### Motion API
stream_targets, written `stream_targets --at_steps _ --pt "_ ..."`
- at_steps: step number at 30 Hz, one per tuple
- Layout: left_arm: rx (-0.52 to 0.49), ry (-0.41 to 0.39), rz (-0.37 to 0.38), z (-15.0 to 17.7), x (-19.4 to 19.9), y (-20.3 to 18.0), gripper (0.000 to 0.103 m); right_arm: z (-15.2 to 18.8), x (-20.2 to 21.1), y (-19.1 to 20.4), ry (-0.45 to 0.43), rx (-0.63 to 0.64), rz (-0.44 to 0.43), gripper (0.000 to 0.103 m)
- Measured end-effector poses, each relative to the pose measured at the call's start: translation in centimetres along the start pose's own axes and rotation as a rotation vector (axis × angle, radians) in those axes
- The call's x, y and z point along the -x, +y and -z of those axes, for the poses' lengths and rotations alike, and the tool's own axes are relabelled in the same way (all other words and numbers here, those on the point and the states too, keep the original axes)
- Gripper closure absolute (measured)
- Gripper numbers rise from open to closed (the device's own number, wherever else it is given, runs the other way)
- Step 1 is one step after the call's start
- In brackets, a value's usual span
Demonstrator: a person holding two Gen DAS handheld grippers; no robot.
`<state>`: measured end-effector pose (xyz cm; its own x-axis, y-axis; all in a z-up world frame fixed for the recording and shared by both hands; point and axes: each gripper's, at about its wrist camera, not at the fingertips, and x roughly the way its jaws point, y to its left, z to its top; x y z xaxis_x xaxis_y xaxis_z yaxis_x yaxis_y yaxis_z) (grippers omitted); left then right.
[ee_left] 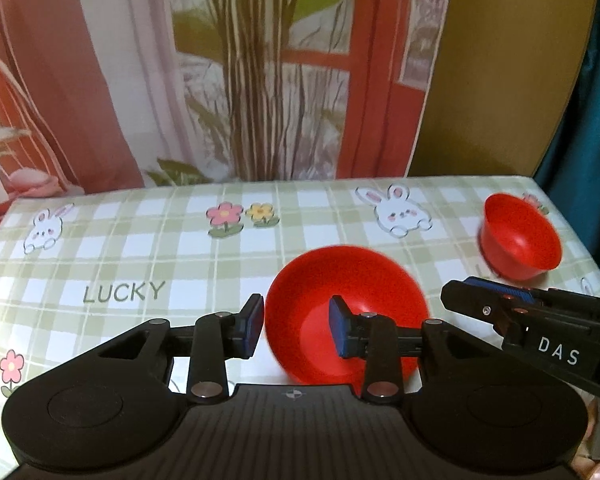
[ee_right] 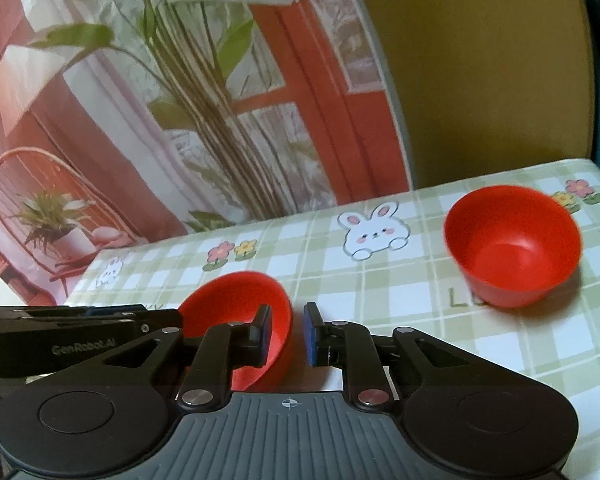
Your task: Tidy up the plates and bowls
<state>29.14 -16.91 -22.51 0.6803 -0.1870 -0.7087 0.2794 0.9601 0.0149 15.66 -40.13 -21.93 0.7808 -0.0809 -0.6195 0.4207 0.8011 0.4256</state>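
Observation:
A wide red bowl (ee_left: 348,312) sits on the checked tablecloth close in front of both grippers; it also shows in the right wrist view (ee_right: 240,320). My left gripper (ee_left: 296,326) is open, its fingers straddling the bowl's left rim, one outside and one inside. My right gripper (ee_right: 287,334) is open, straddling the same bowl's right rim; it also shows in the left wrist view (ee_left: 496,300). A deeper red bowl (ee_right: 514,250) stands upright at the right, also in the left wrist view (ee_left: 520,236).
The table (ee_left: 148,248) has a green-checked cloth with rabbits, flowers and "LUCKY". A printed backdrop (ee_left: 220,72) hangs right behind its far edge. The table's right edge lies close beyond the deeper bowl.

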Motion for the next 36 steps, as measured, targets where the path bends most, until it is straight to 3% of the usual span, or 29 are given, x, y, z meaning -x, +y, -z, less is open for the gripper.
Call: stream_targets --at_steps 8,22,36 --pt "-0.01 -0.045 0.005 -0.5 2.5 -2.5 0.063 -0.9 3.4 -2.1 -0.071 -0.004 0.015 0.086" --pt "-0.022 -0.088 0.065 -1.4 4.5 -7.8 0.059 -1.9 8.1 -8.4 -0.145 -0.022 0.131 0.086" --pt "-0.106 -0.095 0.138 -3.6 0.0 -13.6 0.055 -2.9 6.3 -14.8 -0.147 -0.068 0.241 0.085"
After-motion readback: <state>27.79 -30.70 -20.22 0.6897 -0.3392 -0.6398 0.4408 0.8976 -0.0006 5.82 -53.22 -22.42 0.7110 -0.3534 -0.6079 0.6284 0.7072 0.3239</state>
